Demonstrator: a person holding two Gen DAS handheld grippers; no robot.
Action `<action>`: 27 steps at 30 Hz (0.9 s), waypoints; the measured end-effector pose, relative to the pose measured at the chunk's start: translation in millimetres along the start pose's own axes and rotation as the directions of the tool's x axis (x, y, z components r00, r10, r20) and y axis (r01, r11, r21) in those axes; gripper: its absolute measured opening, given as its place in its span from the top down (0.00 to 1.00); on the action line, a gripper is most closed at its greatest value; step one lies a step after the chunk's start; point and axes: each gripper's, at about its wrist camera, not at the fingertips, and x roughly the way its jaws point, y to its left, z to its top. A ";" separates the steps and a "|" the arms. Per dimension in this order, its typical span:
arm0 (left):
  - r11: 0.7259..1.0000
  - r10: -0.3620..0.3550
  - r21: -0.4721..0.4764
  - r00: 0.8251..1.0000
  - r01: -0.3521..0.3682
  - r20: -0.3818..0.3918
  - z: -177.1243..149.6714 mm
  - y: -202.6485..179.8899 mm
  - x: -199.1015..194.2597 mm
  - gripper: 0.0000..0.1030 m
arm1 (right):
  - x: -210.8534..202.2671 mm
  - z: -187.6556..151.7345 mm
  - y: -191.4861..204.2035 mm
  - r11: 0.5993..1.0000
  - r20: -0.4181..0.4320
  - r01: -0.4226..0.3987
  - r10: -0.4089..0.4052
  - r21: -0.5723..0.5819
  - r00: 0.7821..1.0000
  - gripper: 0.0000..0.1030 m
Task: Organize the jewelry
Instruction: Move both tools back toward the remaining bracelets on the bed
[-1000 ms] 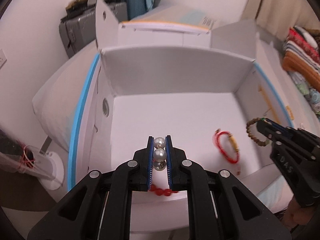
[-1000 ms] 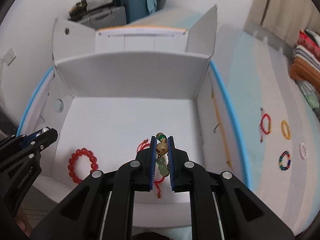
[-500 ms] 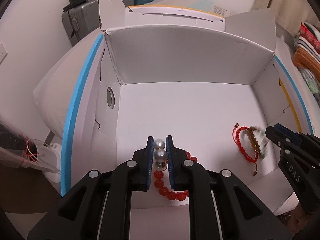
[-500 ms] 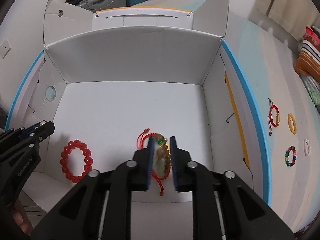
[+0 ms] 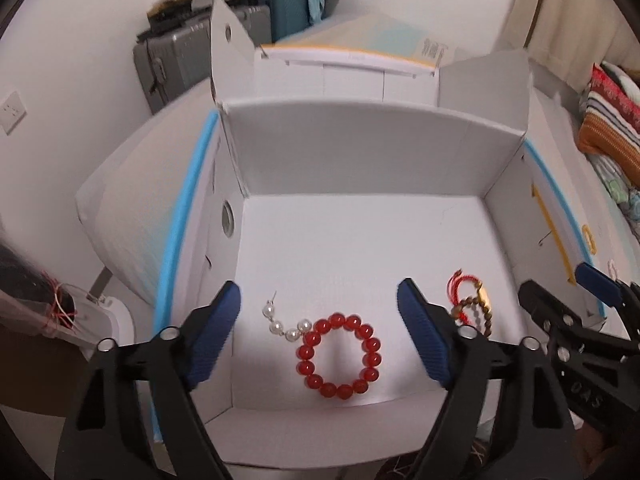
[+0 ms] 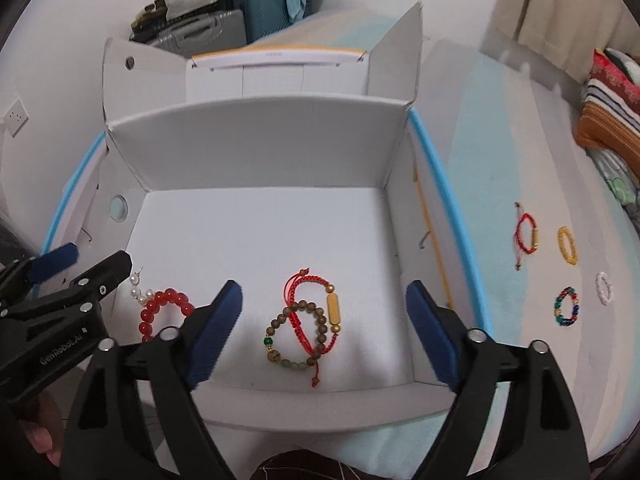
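- My left gripper [image 5: 318, 312] is opening wide, jaws empty; the pearl strand [image 5: 285, 322] lies free on the box floor between and below my blue ribbed pads [image 5: 216, 334].
- My right gripper [image 6: 324, 312] is opening wide too, gripping nothing; the brown bead bracelet [image 6: 298, 336] rests on the floor of the white cardboard box [image 6: 260, 148] between its fingers.
- The pearl strand is a short curved line of glossy white round beads with a thin metal pin at one end; its other end touches the red bead bracelet [image 5: 340, 356], a ring of shiny, round, translucent red beads.
- The brown bracelet is matte wood-like beads with a few pale green ones and one dark green; it overlaps a red braided cord bracelet [image 6: 308, 304] carrying a smooth gold barrel bead.
- The box is plain smooth card with upright flaps and a round hole in its left wall.
- Only the right wrist view shows four more pieces out on the pale bedcover [image 6: 500, 140]: a red cord bracelet [image 6: 527, 236], a yellow ring [image 6: 567, 245], a white ring [image 6: 604, 287] and a multicoloured bead ring [image 6: 566, 306].
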 end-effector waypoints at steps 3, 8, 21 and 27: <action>1.000 -0.006 0.005 1.000 0.006 0.026 1.8 -4.8 -10.5 0.14 | -13.6 -1.8 -8.6 1.000 0.038 0.026 -0.026 0.009 0.999 0.14; 1.000 -0.015 -0.004 0.997 0.015 0.078 3.9 -14.3 -31.4 0.07 | -31.8 -7.0 -30.9 0.998 0.093 0.049 -0.054 0.050 0.994 0.09; 0.992 -0.108 0.076 0.984 0.098 0.140 -5.6 -109.5 -65.8 0.06 | -86.3 -38.0 -136.1 0.981 0.173 0.110 -0.138 0.162 0.975 0.07; 0.978 -0.181 0.131 0.973 0.163 0.141 -16.9 -160.9 -76.4 0.06 | -113.7 -62.3 -203.9 0.954 0.179 0.156 -0.205 0.256 0.962 0.07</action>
